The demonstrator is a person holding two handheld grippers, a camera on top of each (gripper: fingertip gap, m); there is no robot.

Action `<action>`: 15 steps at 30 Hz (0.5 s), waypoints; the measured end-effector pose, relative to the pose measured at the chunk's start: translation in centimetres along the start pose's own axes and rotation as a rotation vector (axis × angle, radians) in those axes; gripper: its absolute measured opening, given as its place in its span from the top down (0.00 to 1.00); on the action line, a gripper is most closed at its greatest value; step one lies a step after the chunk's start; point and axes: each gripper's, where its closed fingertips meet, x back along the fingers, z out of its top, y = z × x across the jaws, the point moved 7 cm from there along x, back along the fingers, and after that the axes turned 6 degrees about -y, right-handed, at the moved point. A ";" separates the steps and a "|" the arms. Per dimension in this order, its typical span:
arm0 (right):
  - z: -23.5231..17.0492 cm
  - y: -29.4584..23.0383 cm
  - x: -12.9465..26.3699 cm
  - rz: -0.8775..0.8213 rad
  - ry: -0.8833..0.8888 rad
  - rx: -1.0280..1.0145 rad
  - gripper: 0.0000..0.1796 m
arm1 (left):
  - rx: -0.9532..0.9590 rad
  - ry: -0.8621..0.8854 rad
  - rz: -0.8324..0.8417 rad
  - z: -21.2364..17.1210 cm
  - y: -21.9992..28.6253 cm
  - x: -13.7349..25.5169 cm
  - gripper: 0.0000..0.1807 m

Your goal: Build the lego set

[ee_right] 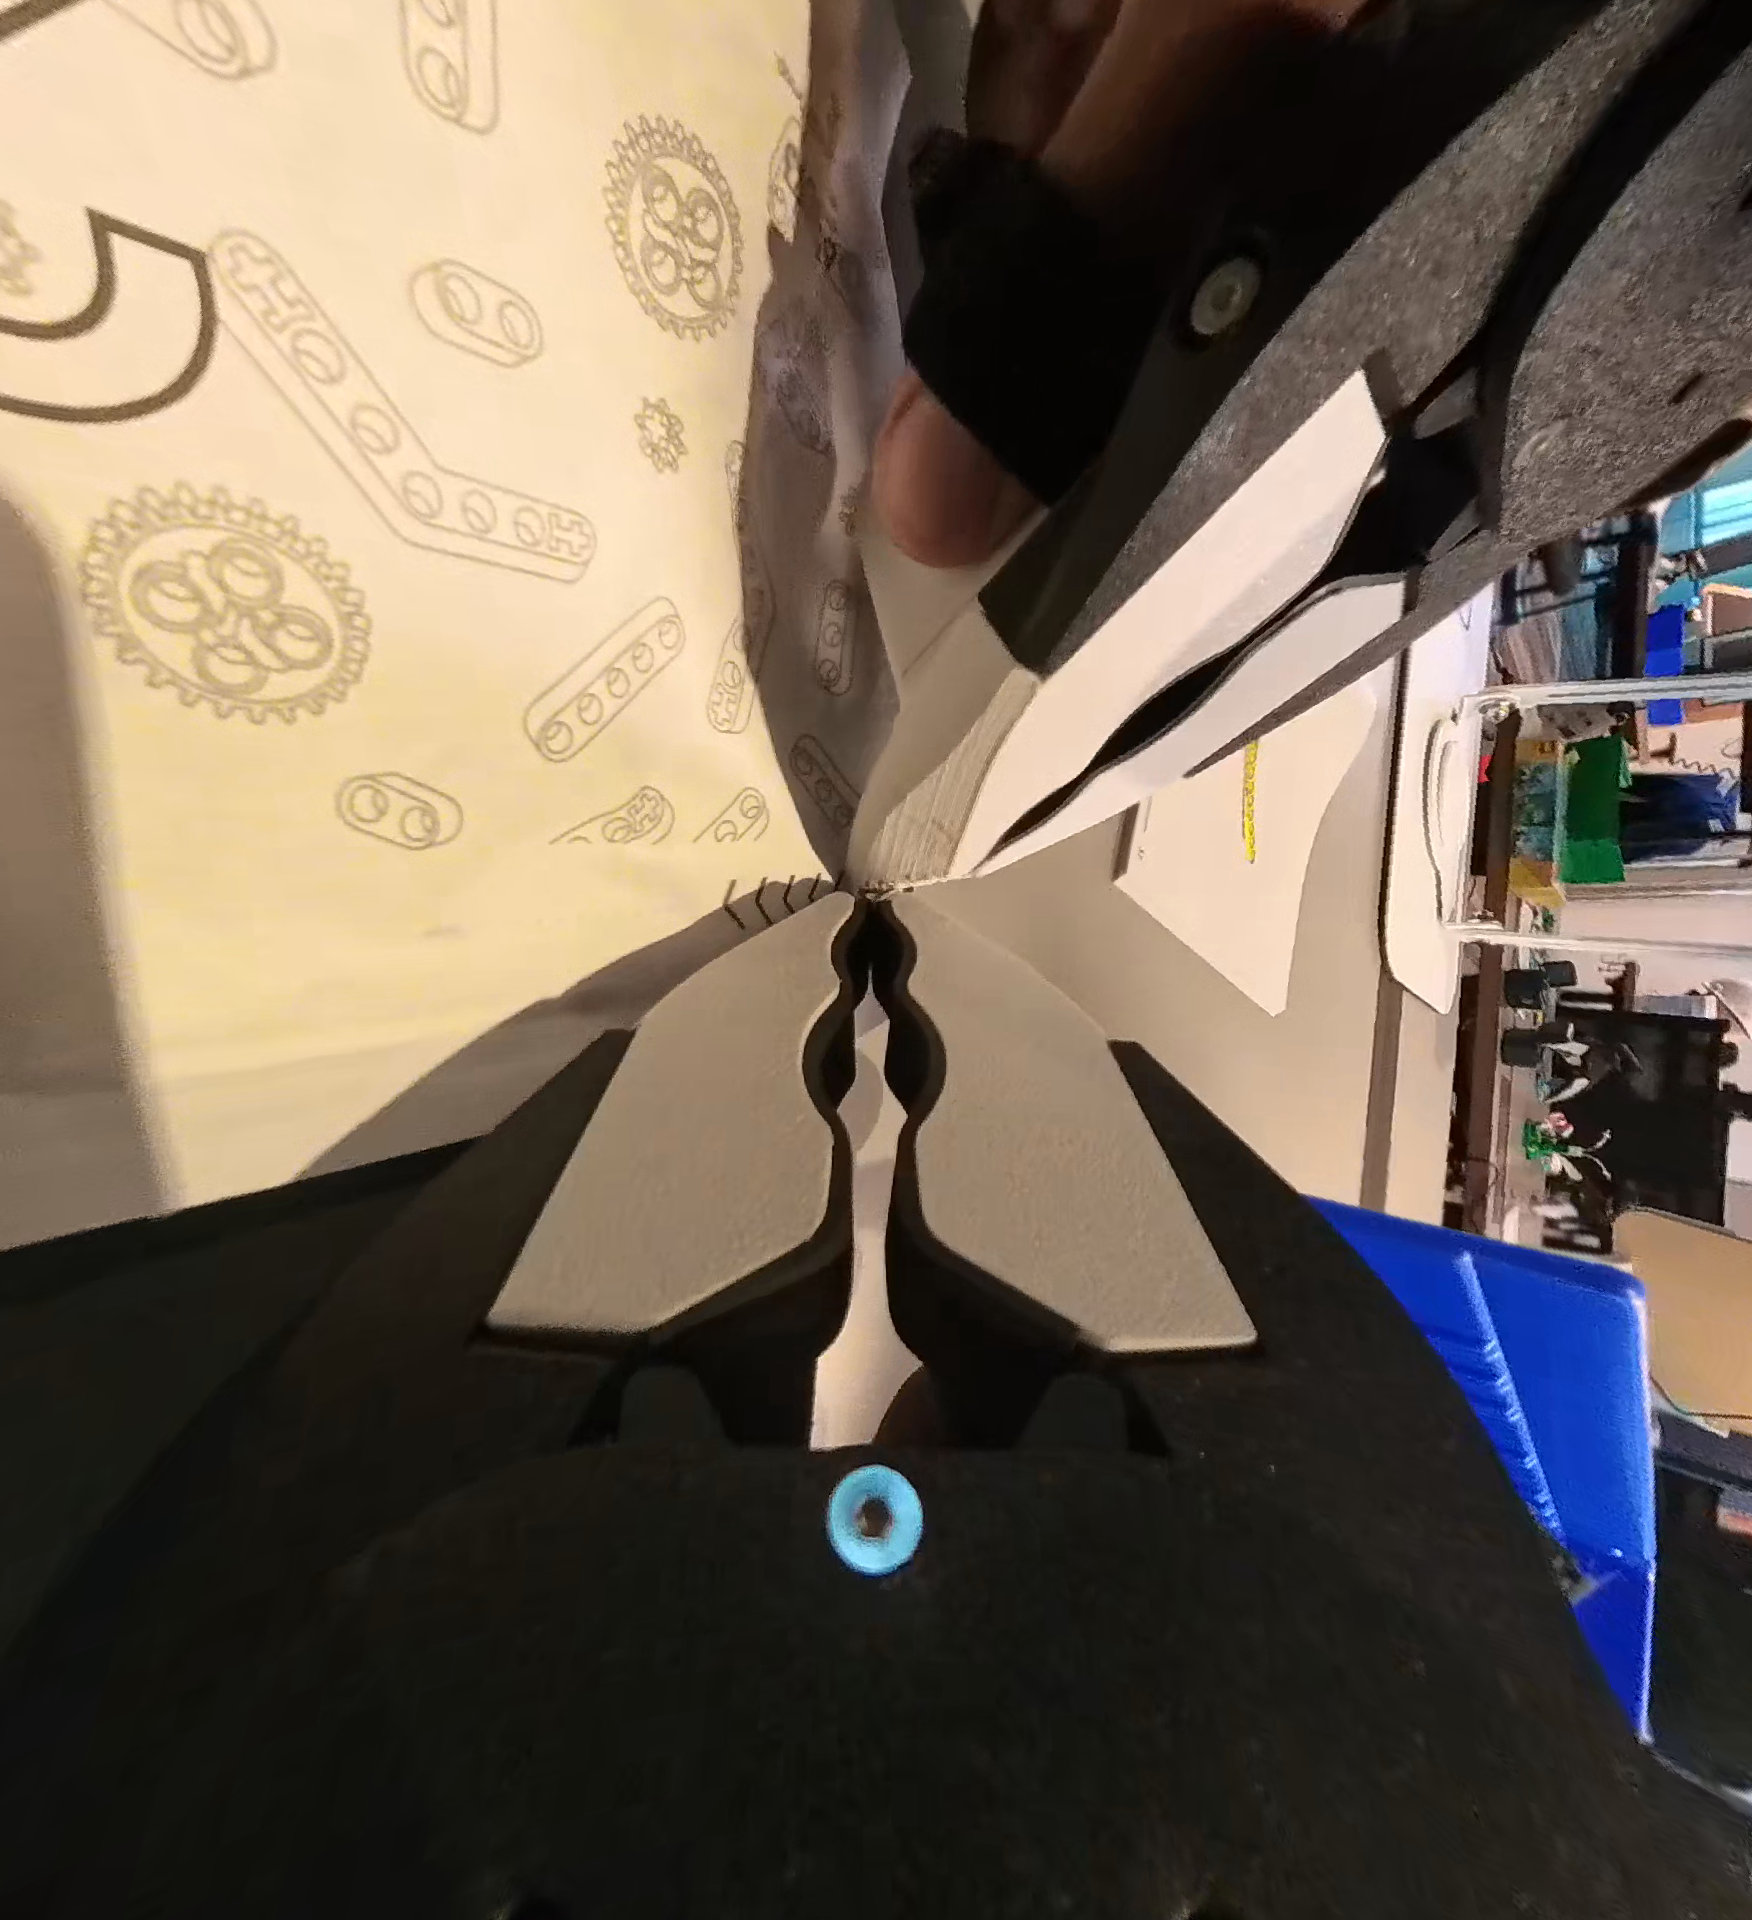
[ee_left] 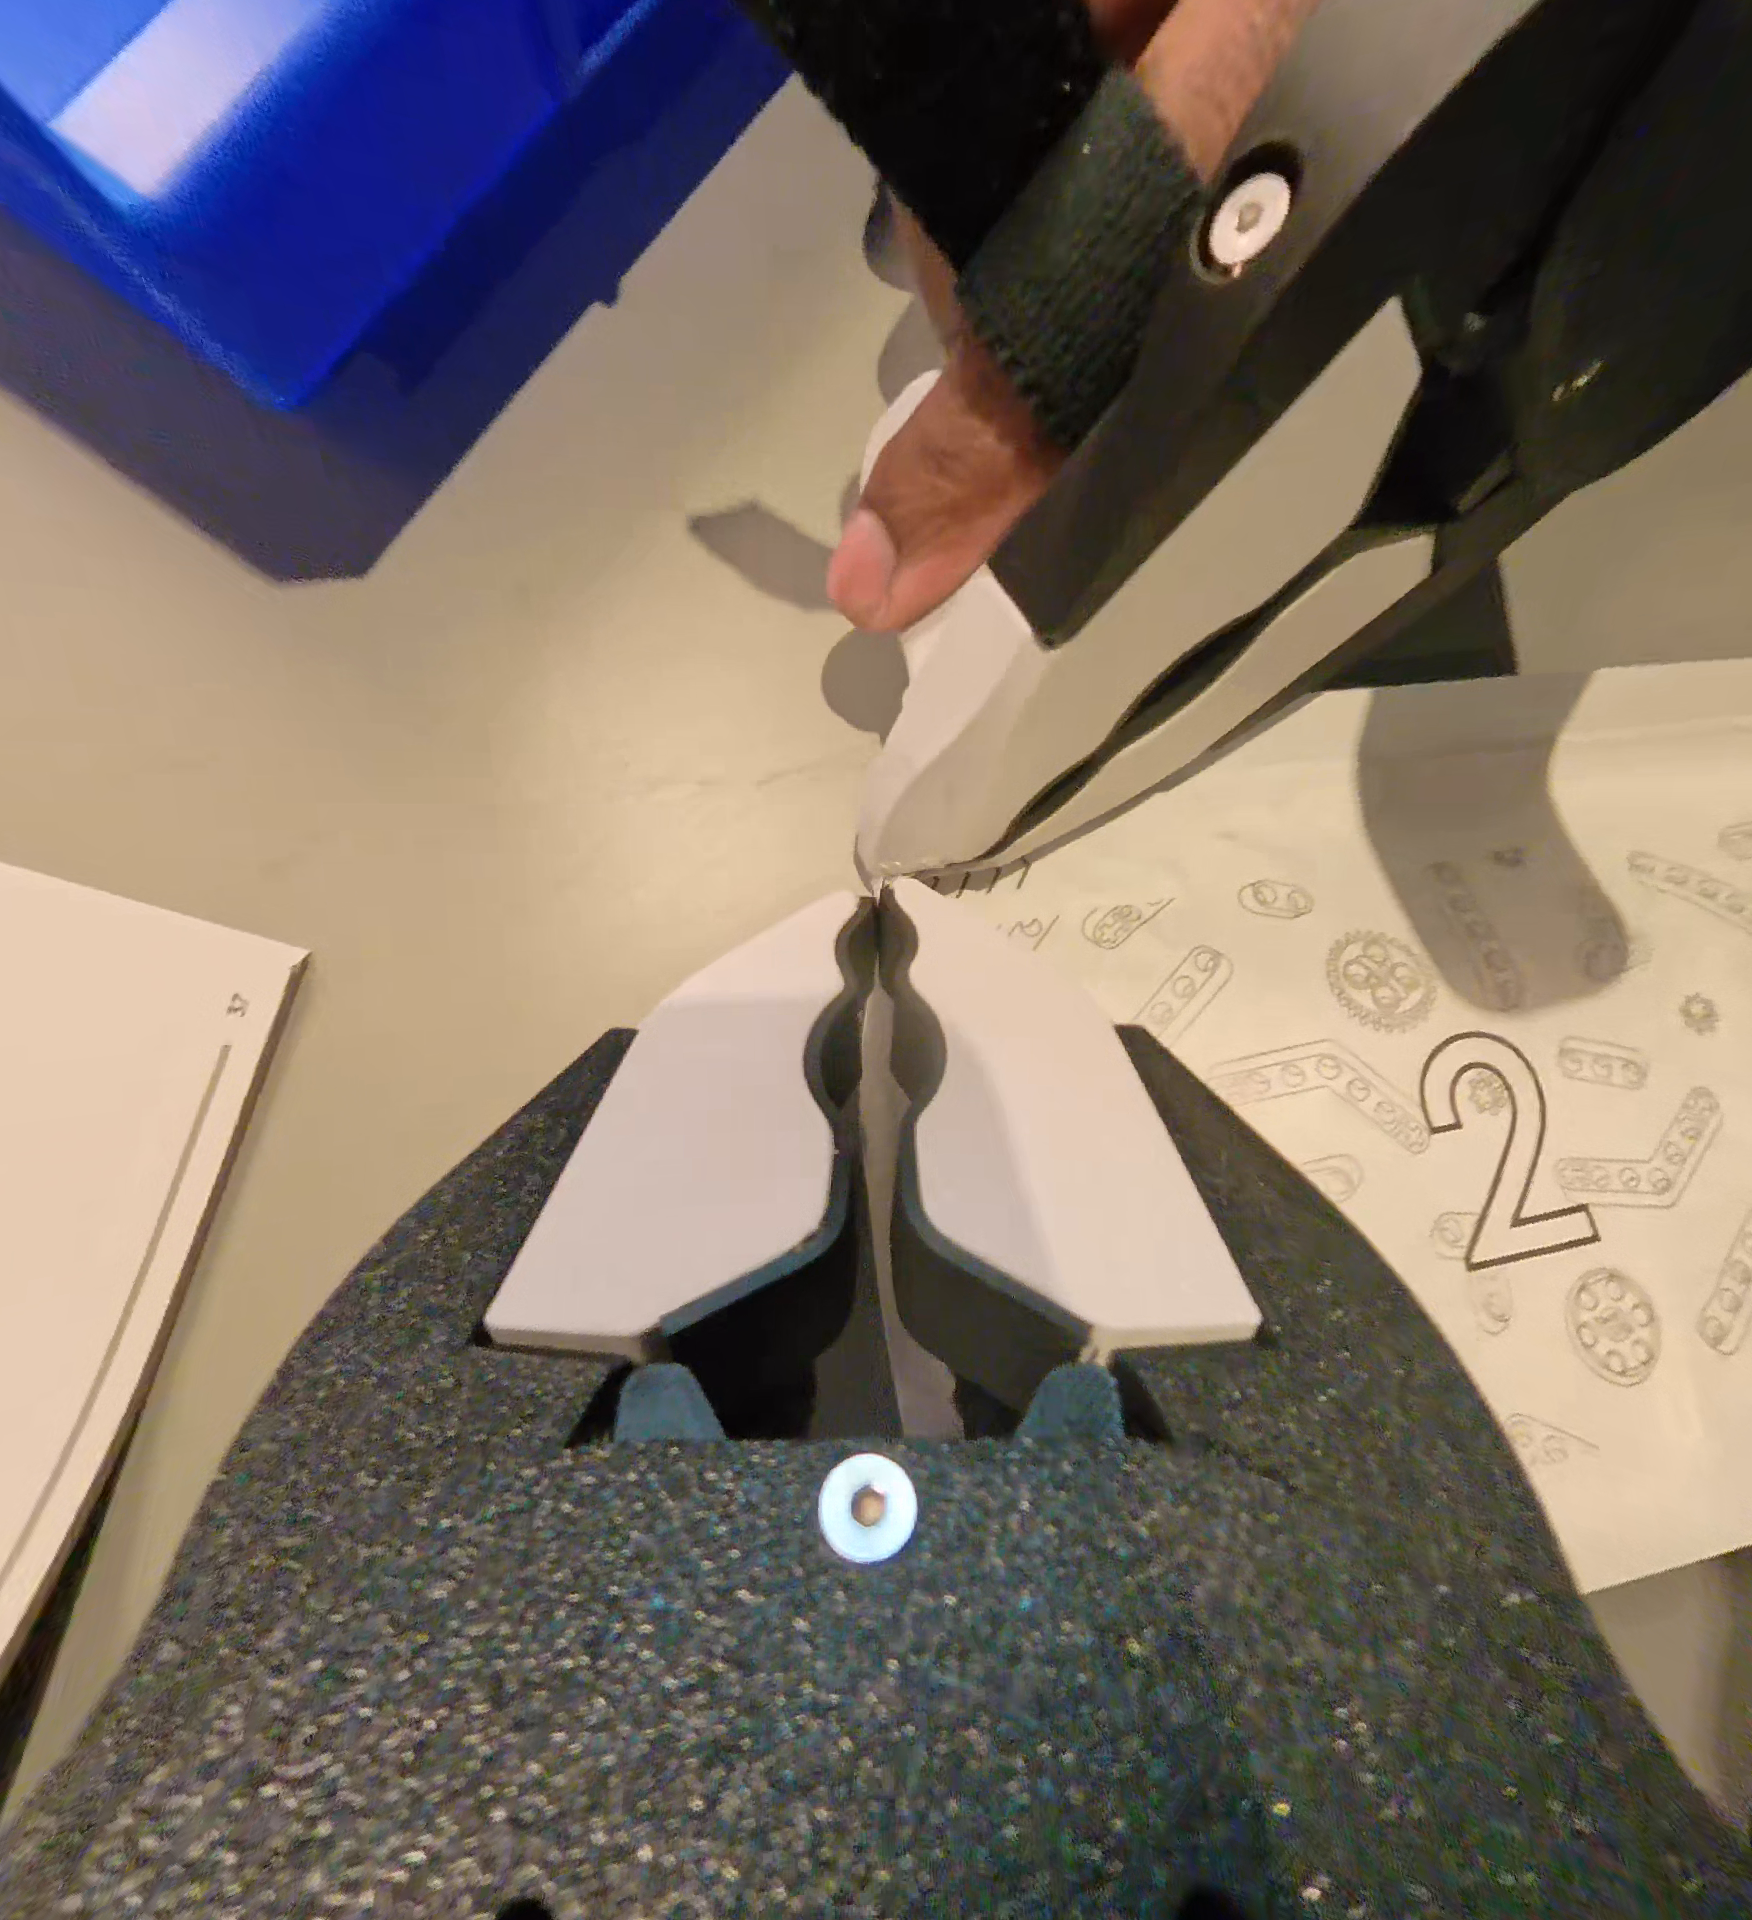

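A white paper parts bag, printed with grey part outlines and a large number, lies on the grey table at the right of the left wrist view. It fills the upper left of the right wrist view. My left gripper is shut on the bag's top edge, beside short black tear marks. My right gripper comes in from the upper right and is shut on the same edge, tip to tip with the left. In the right wrist view the right gripper and the left gripper meet the same way. No loose bricks show.
A blue bin stands at the back left and also shows in the right wrist view. A white booklet lies at the left. A clear container with green and yellow pieces stands past the table edge. Only a small space, under 4 cm, lies between the two pairs of fingers.
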 end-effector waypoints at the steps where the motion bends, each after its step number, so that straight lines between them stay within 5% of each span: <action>1: -0.1 -0.2 0.2 0.000 0.006 0.005 1.00 | -0.014 0.001 0.006 0.1 0.2 -0.1 1.00; 15: -1.0 -1.7 2.1 -0.009 0.096 0.084 1.00 | -0.111 0.007 -0.029 0.9 2.0 -1.1 0.99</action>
